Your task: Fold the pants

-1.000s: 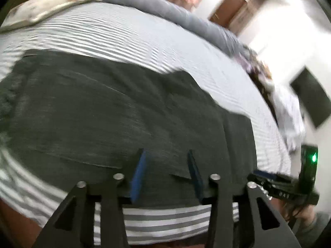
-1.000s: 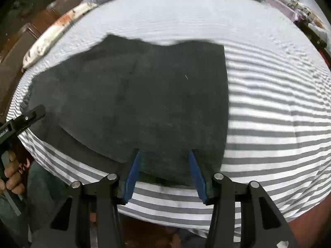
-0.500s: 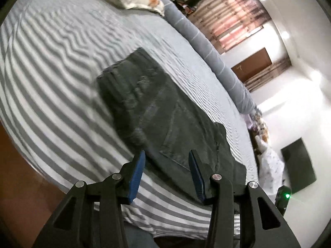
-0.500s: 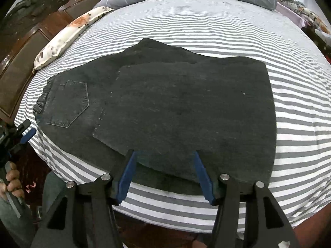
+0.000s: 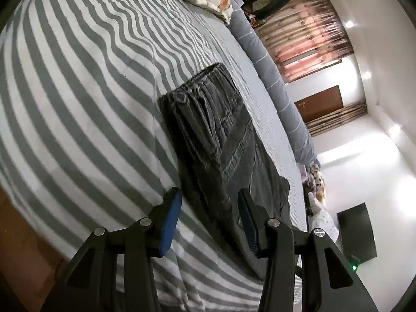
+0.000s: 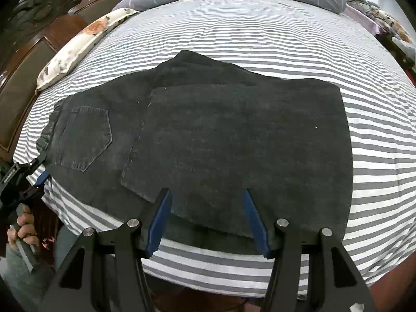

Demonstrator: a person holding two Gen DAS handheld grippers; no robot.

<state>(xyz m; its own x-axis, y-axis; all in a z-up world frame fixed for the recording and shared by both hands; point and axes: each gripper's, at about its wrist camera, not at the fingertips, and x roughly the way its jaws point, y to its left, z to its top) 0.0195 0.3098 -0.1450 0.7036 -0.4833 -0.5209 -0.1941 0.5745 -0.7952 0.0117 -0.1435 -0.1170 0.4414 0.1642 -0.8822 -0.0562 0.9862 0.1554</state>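
Your pants (image 6: 208,140) lie flat on the striped bed (image 6: 260,39), already doubled once: the leg ends have been laid back over the upper part, so a dark, roughly rectangular slab remains. Take the back pocket (image 6: 85,137) as your landmark. The long axis of the slab runs from that pocket sideways across the bed to the folded edge at the far right, and the waistband (image 5: 197,88) sits just outside the pocket, at the left end.

Your left claw (image 6: 43,167) is at the waistband end, just beside the pocket and the near corner of the cloth. Seen along its own fingers (image 5: 170,221), the pants stretch straight away from it lengthwise, and the near edge of the cloth lies in the gap between the blue pads without being pinched. That claw stands partly open and holds nothing.

Your right claw (image 6: 208,218) hangs over the near long edge, well away from the pocket, about midway along the slab. Its jaws have just been opening a little; they are spread now, the cloth lies below and beyond them, and nothing is gripped.

So the left hand (image 6: 22,223) is the nearer one to the pocket end, and the right is nearer the middle than the folded end. By my reading, the next fold would carry one short end along that long axis toward the other, so each claw needs a corner of the same short end.
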